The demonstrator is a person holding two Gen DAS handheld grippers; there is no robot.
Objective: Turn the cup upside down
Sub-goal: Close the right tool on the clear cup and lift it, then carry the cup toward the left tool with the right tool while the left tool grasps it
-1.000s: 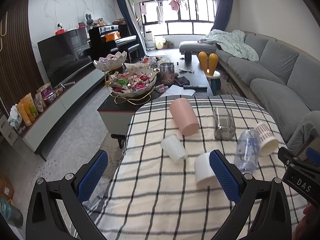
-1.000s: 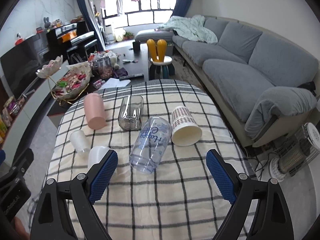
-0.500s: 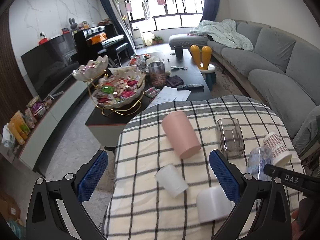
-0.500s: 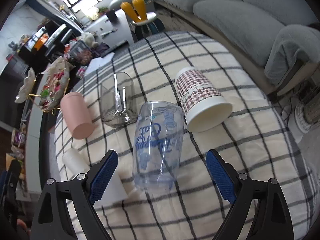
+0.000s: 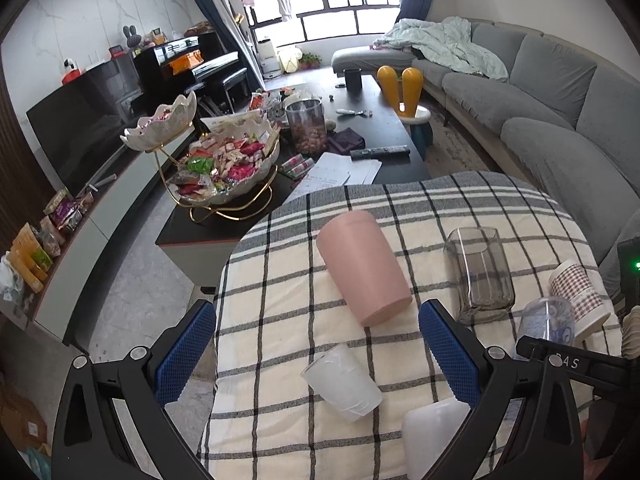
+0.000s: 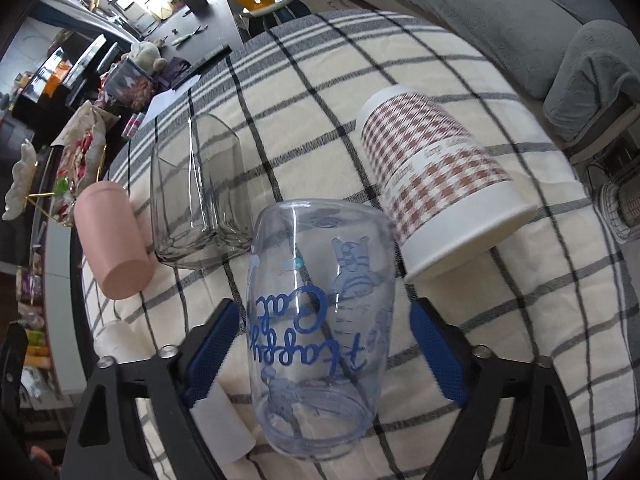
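The right gripper (image 6: pixel 322 344) stood wide open, its blue-padded fingers (image 6: pixel 212 348) on either side of the clear plastic cup (image 6: pixel 320 320), which lay on its side on the checked tablecloth (image 6: pixel 520 360) with its open mouth turned toward the camera and blue lettering across its wall. The pads sat just beside the cup's flanks; whether either one touched it could not be told, and nothing was clamped. Just beyond the right pad lay the red-checked paper cup (image 6: pixel 440 176), also on its side, mouth toward the gripper. Ahead and to the left of the clear cup lay the smoky glass tumbler (image 6: pixel 198 196), and farther left the pink cup (image 6: pixel 114 240), both on their sides. A white cup (image 6: pixel 220 424) lay partly behind the left finger. The left gripper (image 5: pixel 316 352) was likewise spread wide and held nothing. Between its pads, close in, lay a small translucent cup (image 5: pixel 342 386) on its side, and farther ahead between them the pink cup (image 5: pixel 364 266). The tumbler (image 5: pixel 480 274) lay just beyond its right pad, with the clear cup (image 5: pixel 548 320) and the paper cup (image 5: pixel 578 296) farther right, partly hidden by the right gripper's body.
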